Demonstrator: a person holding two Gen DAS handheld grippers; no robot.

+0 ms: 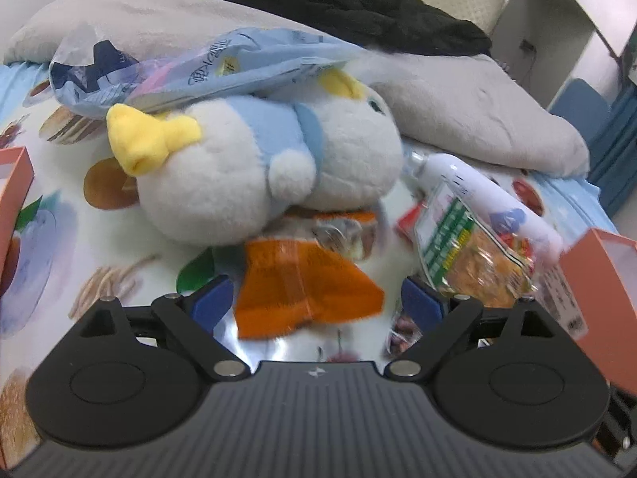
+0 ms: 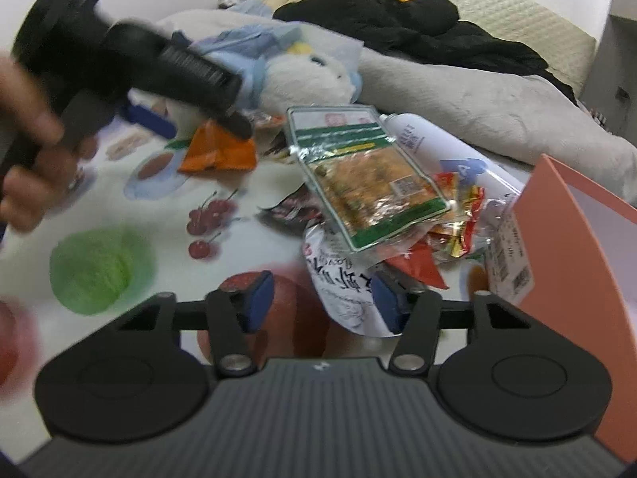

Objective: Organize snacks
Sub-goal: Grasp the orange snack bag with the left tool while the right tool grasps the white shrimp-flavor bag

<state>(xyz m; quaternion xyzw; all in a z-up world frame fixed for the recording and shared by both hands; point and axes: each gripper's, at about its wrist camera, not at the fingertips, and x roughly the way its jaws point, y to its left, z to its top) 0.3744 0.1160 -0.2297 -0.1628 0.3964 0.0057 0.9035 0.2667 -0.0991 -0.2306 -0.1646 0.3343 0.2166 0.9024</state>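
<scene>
An orange snack packet [image 1: 306, 290] lies on the fruit-print sheet between the open jaws of my left gripper [image 1: 318, 302]; it also shows in the right wrist view [image 2: 219, 151], with the left gripper [image 2: 167, 119] above it. A green-bordered clear snack pouch [image 1: 473, 255] [image 2: 366, 179] lies on a pile of small wrappers [image 2: 458, 215]. A white printed packet [image 2: 342, 286] lies between the open jaws of my right gripper [image 2: 318, 302]. Neither gripper holds anything.
A white and blue plush penguin [image 1: 262, 167] lies behind the orange packet under a blue plastic bag [image 1: 191, 67]. A white tube [image 1: 485, 195] lies beside the pouch. Orange boxes stand at the right [image 2: 589, 263] and the left [image 1: 12, 183]. Grey bedding [image 1: 477, 111] and black clothes [image 1: 358, 4] lie behind.
</scene>
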